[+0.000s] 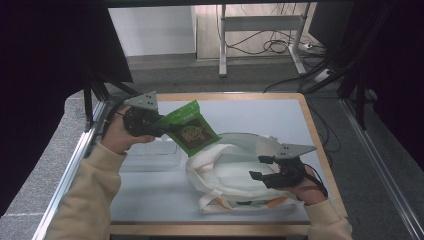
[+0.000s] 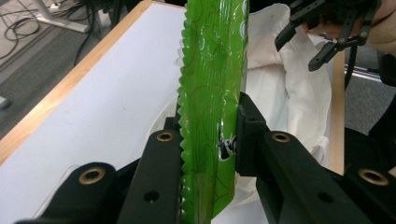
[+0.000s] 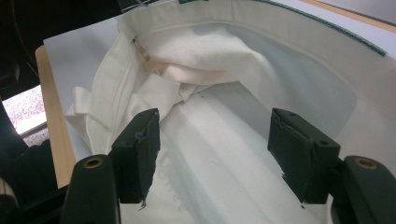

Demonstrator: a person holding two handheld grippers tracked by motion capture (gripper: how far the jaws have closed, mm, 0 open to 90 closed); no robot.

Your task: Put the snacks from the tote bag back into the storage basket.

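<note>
A green snack packet (image 1: 192, 127) hangs in the air over the table's left half, pinched by its edge in my left gripper (image 1: 161, 126). Its lower corner reaches toward the mouth of a white cloth bag (image 1: 230, 167) lying on the table. In the left gripper view the green snack packet (image 2: 212, 84) stands upright between the jaws of my left gripper (image 2: 210, 140), with the white cloth bag (image 2: 299, 88) behind it. My right gripper (image 1: 259, 167) is open at the bag's right side. Under my right gripper (image 3: 215, 140) lies the white cloth bag's (image 3: 261, 88) open inside.
A clear plastic tray (image 1: 152, 152) lies on the table left of the bag. The white tabletop (image 1: 260, 115) has a wooden rim. Beyond it are a grey floor, a desk frame (image 1: 260, 30) and cables.
</note>
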